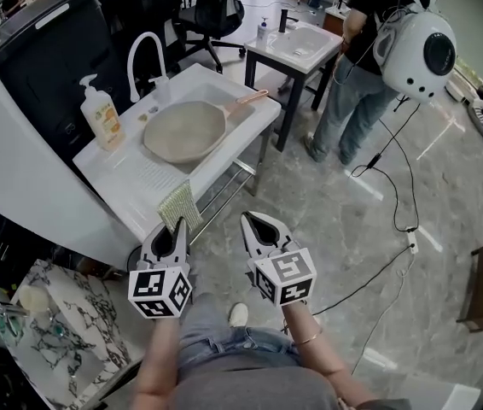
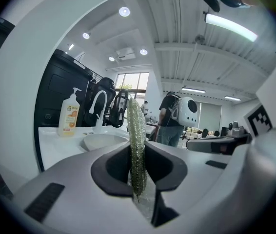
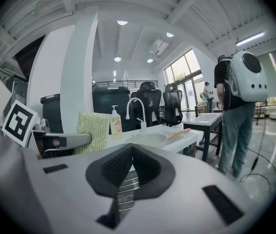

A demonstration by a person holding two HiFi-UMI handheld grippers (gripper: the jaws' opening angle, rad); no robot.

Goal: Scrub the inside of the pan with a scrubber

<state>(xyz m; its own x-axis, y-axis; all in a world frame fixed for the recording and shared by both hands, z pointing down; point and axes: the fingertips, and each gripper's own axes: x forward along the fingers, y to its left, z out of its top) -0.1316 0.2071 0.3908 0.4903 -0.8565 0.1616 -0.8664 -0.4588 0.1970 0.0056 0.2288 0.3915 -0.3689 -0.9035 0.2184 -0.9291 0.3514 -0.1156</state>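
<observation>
A beige pan [image 1: 185,130] with a wooden handle [image 1: 248,99] lies in the white sink unit [image 1: 130,176]; it also shows as the pan [image 2: 101,141] and the pan [image 3: 150,139] in the two gripper views. My left gripper [image 1: 179,225] is shut on a green mesh scrubber [image 1: 179,205], held just off the sink unit's front edge. The scrubber [image 2: 137,145] stands edge-on between the jaws; from the right it is a flat scrubber [image 3: 92,131]. My right gripper [image 1: 253,221] hangs shut and empty beside the left one, over the floor.
A soap bottle [image 1: 102,114] and a white tap [image 1: 145,56] stand behind the pan. A second sink table [image 1: 299,46] is further back, with a person [image 1: 365,58] wearing a white backpack beside it. Cables [image 1: 386,186] cross the floor. A marble-patterned surface [image 1: 62,323] lies lower left.
</observation>
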